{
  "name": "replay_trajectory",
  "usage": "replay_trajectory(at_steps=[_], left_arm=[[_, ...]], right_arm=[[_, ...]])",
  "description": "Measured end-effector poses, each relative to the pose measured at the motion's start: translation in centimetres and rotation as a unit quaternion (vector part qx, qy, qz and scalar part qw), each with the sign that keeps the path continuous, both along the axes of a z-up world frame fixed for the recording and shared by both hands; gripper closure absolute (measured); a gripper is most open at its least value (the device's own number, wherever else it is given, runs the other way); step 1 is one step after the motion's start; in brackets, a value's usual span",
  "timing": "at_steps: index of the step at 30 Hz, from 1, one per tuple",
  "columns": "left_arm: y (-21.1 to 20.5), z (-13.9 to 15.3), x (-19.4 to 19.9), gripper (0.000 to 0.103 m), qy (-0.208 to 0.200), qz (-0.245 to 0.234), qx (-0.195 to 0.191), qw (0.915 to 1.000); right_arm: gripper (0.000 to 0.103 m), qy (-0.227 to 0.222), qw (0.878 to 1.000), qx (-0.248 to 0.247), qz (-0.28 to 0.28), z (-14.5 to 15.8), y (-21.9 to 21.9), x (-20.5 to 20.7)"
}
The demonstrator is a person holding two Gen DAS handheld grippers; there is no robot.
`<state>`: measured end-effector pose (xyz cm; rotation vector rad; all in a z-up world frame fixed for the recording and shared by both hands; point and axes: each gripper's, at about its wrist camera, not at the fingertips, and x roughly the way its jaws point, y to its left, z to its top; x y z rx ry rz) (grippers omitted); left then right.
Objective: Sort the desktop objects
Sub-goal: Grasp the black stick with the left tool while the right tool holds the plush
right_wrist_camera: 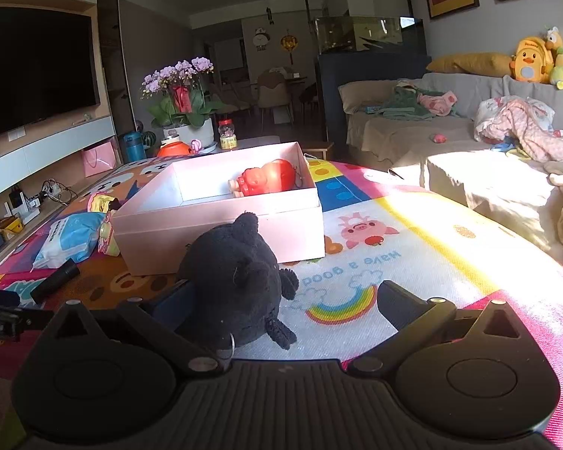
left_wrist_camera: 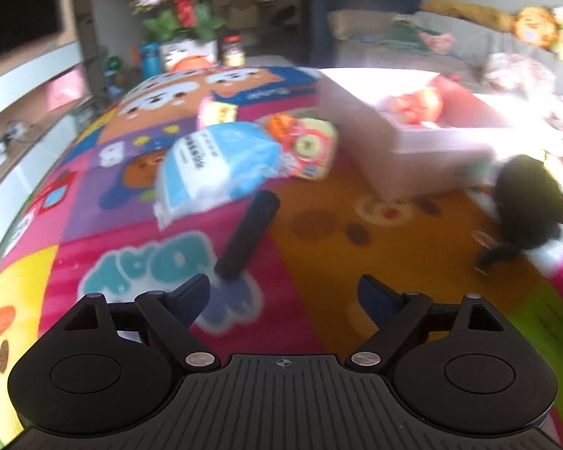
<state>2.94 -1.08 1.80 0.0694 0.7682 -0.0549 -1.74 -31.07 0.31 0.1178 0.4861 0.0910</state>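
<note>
The left gripper (left_wrist_camera: 284,292) is spread wide and grasps nothing; a black cylinder (left_wrist_camera: 247,235) lies just ahead. The right gripper (right_wrist_camera: 281,300) is released around a black plush toy (right_wrist_camera: 236,281), its jaws apart. Behind stands the pink box (right_wrist_camera: 221,228) with a red toy (right_wrist_camera: 266,179) inside.

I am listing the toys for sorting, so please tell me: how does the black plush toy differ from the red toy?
The black plush toy is fuzzy and dark; the red toy looks smooth and shiny. The black plush toy lies on the play mat, outside the pink box; the red toy lies inside the box. The black plush toy sits between the open jaws of the right gripper; the red toy lies far from them. Both lie on their sides.
</note>
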Motion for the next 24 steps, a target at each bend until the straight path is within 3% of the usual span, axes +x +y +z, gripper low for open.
replay_trajectory(at_steps=[3, 7, 9, 11, 16, 19, 24], left_arm=[[0.9, -0.1, 2.2, 0.013, 0.014, 0.043, -0.037, 0.9983], [1.5, 0.4, 3.6, 0.013, -0.006, 0.047, -0.088, 0.9950], [1.4, 0.5, 4.3, 0.012, -0.030, 0.038, -0.084, 0.9953], [1.2, 0.6, 5.3, 0.012, -0.042, 0.045, -0.056, 0.9965], [1.4, 0.5, 6.9, 0.012, -0.016, 0.082, -0.079, 0.9933], [0.9, 0.3, 8.1, 0.012, -0.016, 0.100, -0.067, 0.9926], [0.8, -0.2, 9.1, 0.049, -0.012, 0.102, -0.048, 0.9935]], right_arm=[[0.000, 0.000, 1.000, 0.001, -0.001, 0.0, 0.0, 0.0], [0.000, 0.003, 1.000, 0.004, 0.001, 0.0, -0.1, 0.1], [0.000, 0.004, 1.000, 0.004, 0.002, -0.1, -0.1, 0.1], [0.000, 0.004, 1.000, 0.005, 0.001, -0.1, -0.1, 0.1], [0.000, 0.006, 1.000, 0.006, 0.002, -0.1, -0.1, 0.3], [0.000, 0.007, 1.000, 0.006, 0.003, -0.2, -0.1, 0.3], [0.000, 0.007, 1.000, 0.009, 0.003, -0.2, -0.2, 0.3]])
